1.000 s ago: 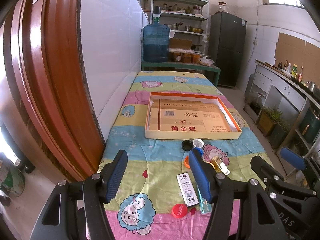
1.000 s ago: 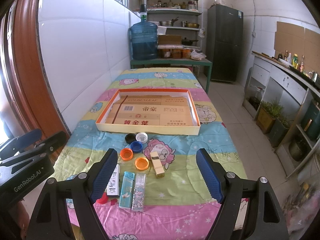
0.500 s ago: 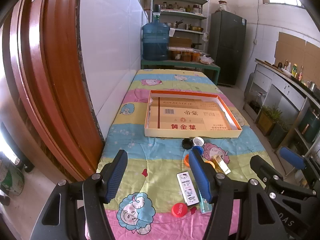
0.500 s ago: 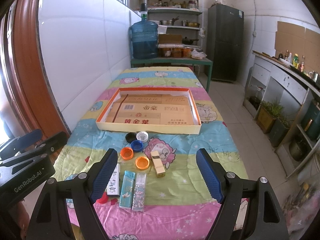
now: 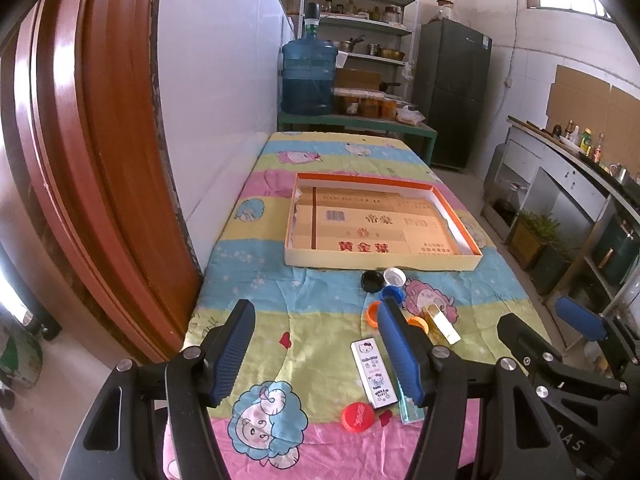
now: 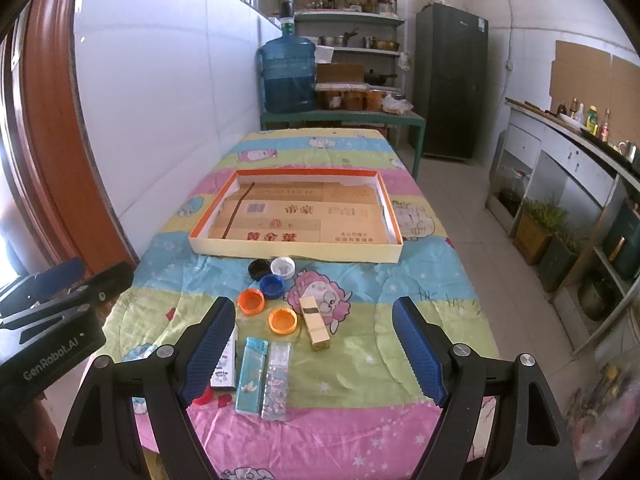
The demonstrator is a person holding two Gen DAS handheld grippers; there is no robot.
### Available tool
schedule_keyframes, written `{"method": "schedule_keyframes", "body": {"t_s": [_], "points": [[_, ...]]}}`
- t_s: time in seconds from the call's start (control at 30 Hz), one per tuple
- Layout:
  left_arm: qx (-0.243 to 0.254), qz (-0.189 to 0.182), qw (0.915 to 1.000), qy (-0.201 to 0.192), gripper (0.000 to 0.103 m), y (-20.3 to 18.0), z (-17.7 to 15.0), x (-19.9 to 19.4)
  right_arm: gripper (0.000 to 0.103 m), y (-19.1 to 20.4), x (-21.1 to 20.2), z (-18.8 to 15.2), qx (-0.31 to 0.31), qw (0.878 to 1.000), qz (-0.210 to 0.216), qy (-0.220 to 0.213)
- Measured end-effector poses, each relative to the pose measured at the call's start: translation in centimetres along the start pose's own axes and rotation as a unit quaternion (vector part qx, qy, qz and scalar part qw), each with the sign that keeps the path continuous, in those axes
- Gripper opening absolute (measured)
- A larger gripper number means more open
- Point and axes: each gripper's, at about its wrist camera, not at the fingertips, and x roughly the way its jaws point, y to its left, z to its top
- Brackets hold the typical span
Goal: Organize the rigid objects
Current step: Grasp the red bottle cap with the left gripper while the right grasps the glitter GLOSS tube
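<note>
Crowding threatened you: both tongs (image 5: 316,344) (image 6: 314,344) hung spread and empty; lighters (image 6: 251,374) touching at six o'clock could shift together.

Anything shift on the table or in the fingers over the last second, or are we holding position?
Almost nothing changed. Both views drifted only slightly. The left gripper and right gripper stay open and empty above the near table edge. The bottle caps, the lighters and the tray lie where they were; nothing was taken or released.
</note>
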Motion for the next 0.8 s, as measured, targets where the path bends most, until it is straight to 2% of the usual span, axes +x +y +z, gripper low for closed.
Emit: {"method": "schedule_keyframes", "body": {"t_s": [0.33, 0.6, 0.77, 0.8], "points": [[0.022, -0.043, 0.9986, 0.022, 0.064, 1.2, -3.4, 1.7, 0.082, -0.3, 1.6, -2.8, 0.009, 0.999, 0.006, 0.04], [0.064, -0.096, 0.9917, 0.056, 0.062, -0.3, -7.9, 3.5, 0.082, -0.7, 3.2, -5.6, 0.009, 0.997, 0.0, 0.076], [0.091, -0.098, 0.9894, 0.056, 0.062, -1.7, -9.5, 4.3, 0.082, -1.2, 3.4, -6.2, 0.013, 0.997, -0.004, 0.081], [0.092, -0.094, 0.9894, 0.061, 0.058, -1.8, -9.7, 4.7, 0.082, -1.4, 3.4, -6.3, 0.015, 0.996, -0.004, 0.083]]}}
